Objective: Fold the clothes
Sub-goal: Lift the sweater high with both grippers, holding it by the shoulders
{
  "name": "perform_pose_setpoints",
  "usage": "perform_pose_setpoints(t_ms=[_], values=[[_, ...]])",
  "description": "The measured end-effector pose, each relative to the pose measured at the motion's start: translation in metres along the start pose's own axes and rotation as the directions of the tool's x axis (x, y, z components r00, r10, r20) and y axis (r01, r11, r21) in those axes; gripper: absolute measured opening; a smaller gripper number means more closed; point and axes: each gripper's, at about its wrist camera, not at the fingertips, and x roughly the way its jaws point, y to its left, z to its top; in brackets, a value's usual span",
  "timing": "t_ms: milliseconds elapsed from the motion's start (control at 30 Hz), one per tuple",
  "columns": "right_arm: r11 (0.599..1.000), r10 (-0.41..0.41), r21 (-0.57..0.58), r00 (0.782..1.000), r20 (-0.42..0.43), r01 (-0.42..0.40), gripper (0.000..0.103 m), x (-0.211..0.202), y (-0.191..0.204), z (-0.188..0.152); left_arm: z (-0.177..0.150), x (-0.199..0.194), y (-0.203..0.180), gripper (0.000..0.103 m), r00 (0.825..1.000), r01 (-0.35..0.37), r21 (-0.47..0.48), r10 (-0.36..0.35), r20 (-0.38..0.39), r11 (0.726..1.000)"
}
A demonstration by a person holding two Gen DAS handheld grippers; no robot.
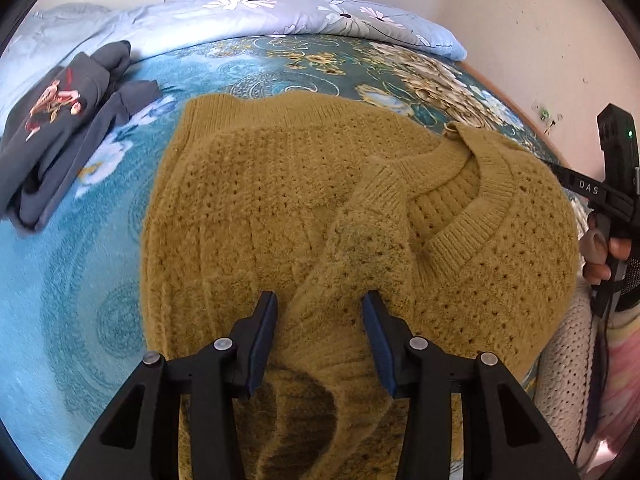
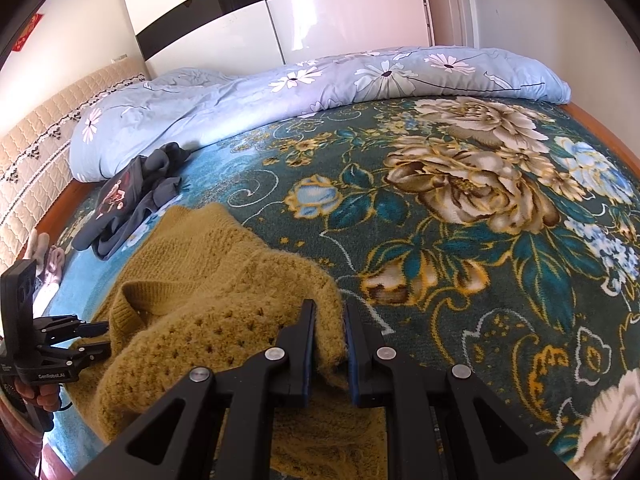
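A mustard-yellow knitted sweater (image 1: 280, 200) lies on the bed, one sleeve folded across its front below the ribbed neckline. My left gripper (image 1: 320, 304) is open, its jaws either side of that sleeve, just above the knit. My right gripper (image 2: 330, 312) is shut on a fold of the sweater (image 2: 224, 312) at its right side, near the shoulder. In the right wrist view the left gripper (image 2: 96, 336) shows at the far left, at the sweater's edge. The right gripper's body (image 1: 612, 184) shows at the right edge of the left wrist view.
A dark grey garment (image 1: 68, 136) with a red print lies crumpled at the left, also in the right wrist view (image 2: 132, 204). A light blue floral duvet (image 2: 280, 92) is bunched along the far side. The bed has a teal floral blanket (image 2: 480, 220). White knit fabric (image 1: 564, 360) sits at the near right.
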Motion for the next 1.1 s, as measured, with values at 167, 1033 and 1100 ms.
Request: perform_pose_setpoints(t_ms=[167,1033,1100], values=[[1.0,-0.005,-0.006,1.0,0.004,0.005,0.016,0.0,0.001,0.0,-0.009,-0.015,-0.018,0.012,0.997,-0.065,0.053,0.062,0.04,0.997],[0.978,0.029,-0.196,0.891,0.454,0.068,0.012,-0.133,0.107,0.112,0.035,-0.227,-0.02,0.01,0.665,-0.548,-0.147,0.535,0.522,0.824],[0.971,0.041,-0.221,0.839,0.543,0.095,0.011,-0.172,0.134,0.134,0.039,-0.271,-0.025,0.01,0.592,-0.565,-0.197,0.561,0.578,0.801]])
